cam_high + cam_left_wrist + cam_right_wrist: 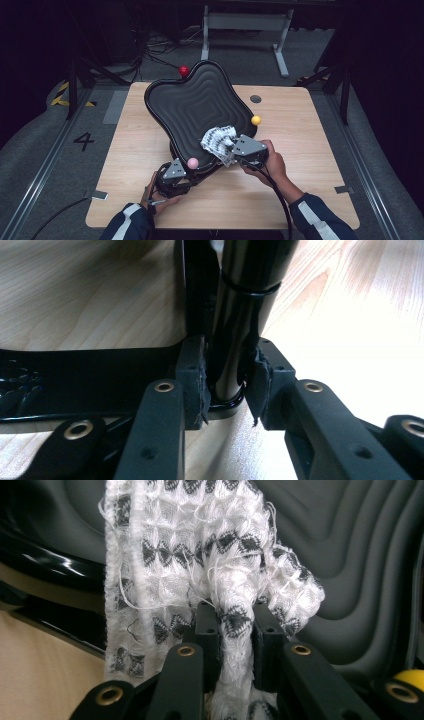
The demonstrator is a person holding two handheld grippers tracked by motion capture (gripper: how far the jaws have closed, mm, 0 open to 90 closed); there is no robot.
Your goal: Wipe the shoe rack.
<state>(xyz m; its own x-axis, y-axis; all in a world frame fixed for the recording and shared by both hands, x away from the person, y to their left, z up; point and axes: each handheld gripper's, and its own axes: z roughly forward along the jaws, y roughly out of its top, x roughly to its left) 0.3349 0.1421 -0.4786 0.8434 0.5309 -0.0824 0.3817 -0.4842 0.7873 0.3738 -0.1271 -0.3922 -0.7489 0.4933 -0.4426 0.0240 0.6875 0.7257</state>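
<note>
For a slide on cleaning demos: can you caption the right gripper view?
Right gripper pinches a white-and-black woven cloth against the ridged black tray.

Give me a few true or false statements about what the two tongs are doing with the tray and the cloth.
1. The right tongs grip a white and black cloth. True.
2. The black tray lies flat on the table. False: it is tilted up.
3. The left tongs are shut on the tray's glossy black post. True.
4. The cloth rests on bare wood. False: it is against the tray's ridged surface.
5. The yellow ball sits at the tray's top corner. False: a red ball does.
</note>
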